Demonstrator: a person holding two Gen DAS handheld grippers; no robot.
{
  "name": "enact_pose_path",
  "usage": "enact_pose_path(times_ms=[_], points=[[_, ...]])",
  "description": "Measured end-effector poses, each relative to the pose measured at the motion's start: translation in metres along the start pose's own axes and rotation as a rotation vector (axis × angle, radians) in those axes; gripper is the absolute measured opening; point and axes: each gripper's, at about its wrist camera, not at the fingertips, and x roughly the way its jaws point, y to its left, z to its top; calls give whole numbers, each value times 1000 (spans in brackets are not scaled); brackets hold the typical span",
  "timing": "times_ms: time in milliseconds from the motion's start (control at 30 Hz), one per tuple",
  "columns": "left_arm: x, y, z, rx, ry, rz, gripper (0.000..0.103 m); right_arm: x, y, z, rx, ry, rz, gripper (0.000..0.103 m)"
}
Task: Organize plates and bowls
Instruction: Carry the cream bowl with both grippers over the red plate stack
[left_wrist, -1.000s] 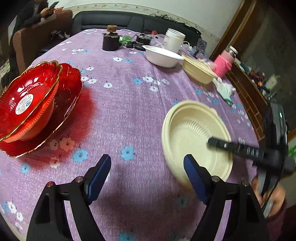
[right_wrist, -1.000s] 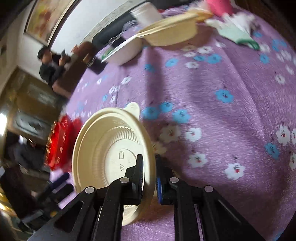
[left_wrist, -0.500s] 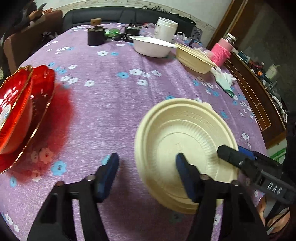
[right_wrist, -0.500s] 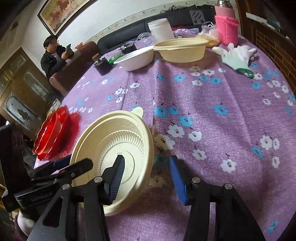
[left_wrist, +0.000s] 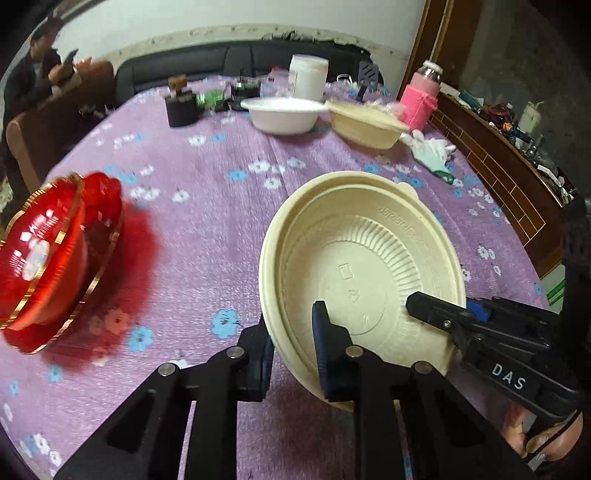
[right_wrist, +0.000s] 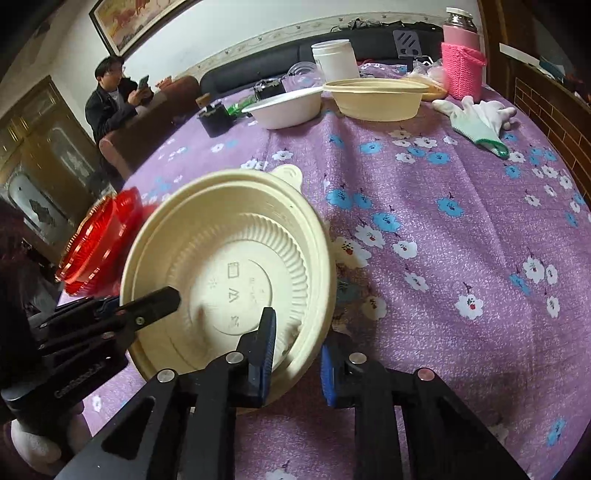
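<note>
Both tools straddle the cream plate's (left_wrist: 364, 266) near rim: the left tool (left_wrist: 291, 347) clamped on its left edge, the right tool (right_wrist: 297, 354) parted, not yet pinching.

Both grippers are matte black plastic. The left gripper (left_wrist: 291, 341) has blue finger pads and silver screw heads on its linkage arms. The right gripper (right_wrist: 297, 354) looks the same — its side reads "DAS" in white, lower right of the left wrist view, above bare skin.
</note>
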Motion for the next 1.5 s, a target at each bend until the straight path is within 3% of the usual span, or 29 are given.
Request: enact_pose_path(times_ms=[367, 733, 1200, 1500], points=[[-49, -3, -12, 21, -106, 53, 19, -28, 27, -6, -51, -63, 11, 23], [-88, 23, -28, -18, -178, 63, 19, -54, 71, -11, -138, -112, -3, 23], [-108, 89, -43, -136, -207, 99, 19, -38, 140, -3, -251, -108, -4, 23], [-127, 155, -14, -186, -254, 216, 19, -10, 208, 38, -343, -107, 35, 23]])
